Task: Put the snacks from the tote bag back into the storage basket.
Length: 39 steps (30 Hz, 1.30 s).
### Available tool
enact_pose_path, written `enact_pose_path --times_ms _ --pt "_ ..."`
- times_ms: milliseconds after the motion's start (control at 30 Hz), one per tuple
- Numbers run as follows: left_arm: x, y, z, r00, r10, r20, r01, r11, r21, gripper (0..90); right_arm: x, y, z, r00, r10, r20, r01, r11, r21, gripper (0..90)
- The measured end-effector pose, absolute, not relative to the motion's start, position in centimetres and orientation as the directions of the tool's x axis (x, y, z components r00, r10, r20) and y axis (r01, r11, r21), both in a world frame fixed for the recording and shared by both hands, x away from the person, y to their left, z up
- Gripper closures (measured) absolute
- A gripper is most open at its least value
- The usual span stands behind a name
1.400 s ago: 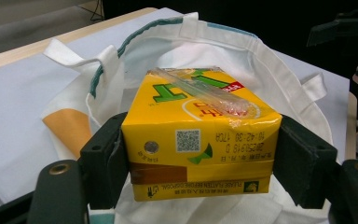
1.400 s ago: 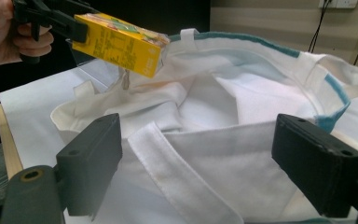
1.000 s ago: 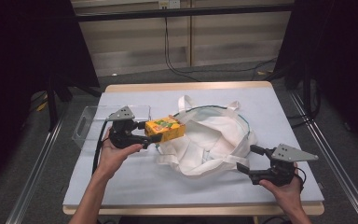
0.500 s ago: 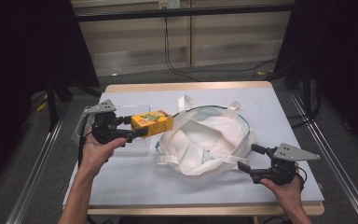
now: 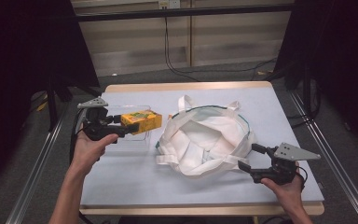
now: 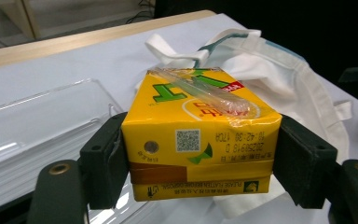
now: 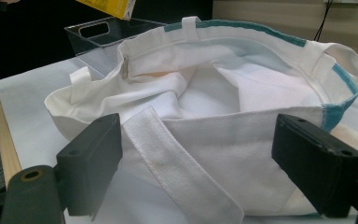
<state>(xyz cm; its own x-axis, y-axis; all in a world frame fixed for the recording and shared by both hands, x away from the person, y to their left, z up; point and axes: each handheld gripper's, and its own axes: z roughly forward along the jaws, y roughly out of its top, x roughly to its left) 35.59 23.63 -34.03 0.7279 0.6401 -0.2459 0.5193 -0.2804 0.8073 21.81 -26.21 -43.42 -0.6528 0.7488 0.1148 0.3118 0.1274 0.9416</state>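
A yellow drink carton with a wrapped straw on top hangs in the air over a clear plastic bin at the table's left. My left gripper is shut on it, its pads pressed against both sides of the yellow drink carton. A white cloth tote bag with a teal-trimmed rim lies slumped open at the middle. My right gripper rests at the bag's near right edge, open, its jaws either side of the white cloth tote bag wall without pressing it.
The pale blue table top has a wooden rim at the far side. The clear plastic bin with a handle slot stands beyond the bag's left. Metal rails run along both table sides. Cables hang at the back wall.
My left gripper has carried the carton leftward and slightly up, from beside the bag's rim to above the clear bin. The right gripper has stayed where it was.
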Motion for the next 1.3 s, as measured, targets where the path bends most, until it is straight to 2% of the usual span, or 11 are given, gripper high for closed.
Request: enact_pose_path --times_ms 400,1300 --pt "37.2 25.4 -33.5 0.638 0.726 -0.256 0.598 -0.258 0.759 27.4 21.9 -26.3 -43.5 -0.653 0.749 0.114 0.311 0.127 0.942 15.6" --pt "41.5 26.3 -34.0 0.499 0.82 -0.281 0.739 -0.234 0.631 27.4 22.5 -26.7 -44.0 -0.652 0.747 0.133 0.327 0.118 0.938 15.4"
